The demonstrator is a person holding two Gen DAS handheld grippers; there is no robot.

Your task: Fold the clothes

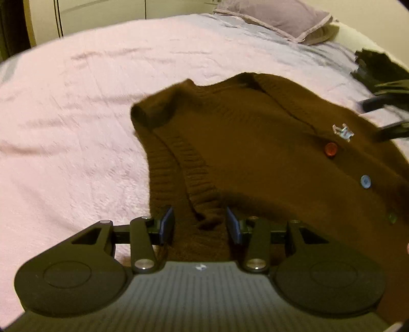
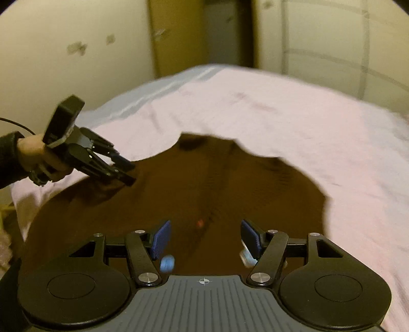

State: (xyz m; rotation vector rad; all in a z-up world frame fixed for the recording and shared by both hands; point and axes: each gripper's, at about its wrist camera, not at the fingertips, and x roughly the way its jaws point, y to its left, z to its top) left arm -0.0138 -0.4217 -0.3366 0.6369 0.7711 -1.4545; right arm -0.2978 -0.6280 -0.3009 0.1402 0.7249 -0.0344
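A brown knit cardigan (image 1: 255,143) lies spread on the pink bedspread (image 1: 64,115), with a red button (image 1: 331,149) and a blue button (image 1: 365,181) down its front. My left gripper (image 1: 200,224) is open over a ribbed fold near the garment's edge, its pads clear of the cloth. In the right wrist view the cardigan (image 2: 179,194) fills the lower middle. My right gripper (image 2: 205,235) hangs open above it with nothing between its fingers. My left gripper (image 2: 130,173) shows there at the left, held by a hand in a dark sleeve. My right gripper (image 1: 372,120) is blurred at the far right.
A mauve pillow (image 1: 281,18) lies at the head of the bed. A dark garment (image 1: 375,66) sits at the bed's right edge. Cupboard doors (image 1: 76,15) stand beyond the bed, and a pale wall (image 2: 64,63) runs along its far side.
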